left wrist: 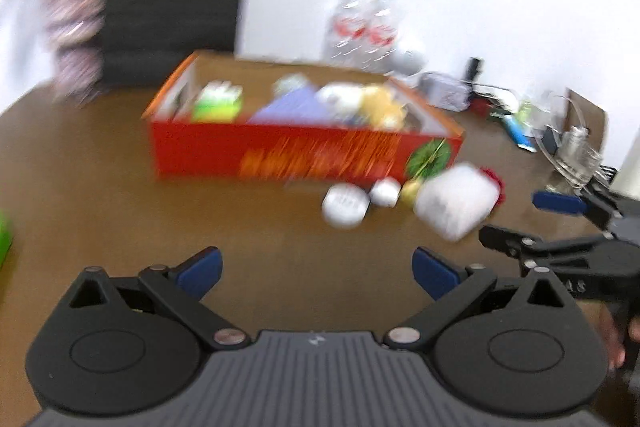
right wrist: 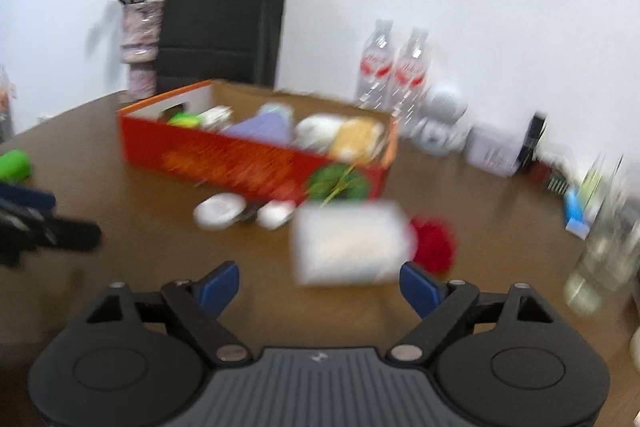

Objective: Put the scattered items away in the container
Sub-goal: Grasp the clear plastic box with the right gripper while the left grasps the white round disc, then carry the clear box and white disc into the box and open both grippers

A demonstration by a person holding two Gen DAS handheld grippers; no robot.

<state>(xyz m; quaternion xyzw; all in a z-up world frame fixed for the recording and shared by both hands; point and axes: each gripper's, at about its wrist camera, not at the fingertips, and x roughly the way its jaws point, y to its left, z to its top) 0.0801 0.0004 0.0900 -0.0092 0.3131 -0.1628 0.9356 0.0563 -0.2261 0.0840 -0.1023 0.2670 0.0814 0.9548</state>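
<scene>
A red cardboard box stands mid-table and holds green, purple, white and yellow items. Against its near side lie a flat white disc, a small white lump, a white packet and a red fluffy thing. My left gripper is open over bare table, well short of the box. My right gripper is open, the white packet just beyond its fingertips and no pad pressing on it. Everything is motion-blurred.
At the back stand a black paper bag, a vase of dried flowers, two water bottles and a white round gadget. Clutter and a glass jar crowd the right edge. A green object lies far left.
</scene>
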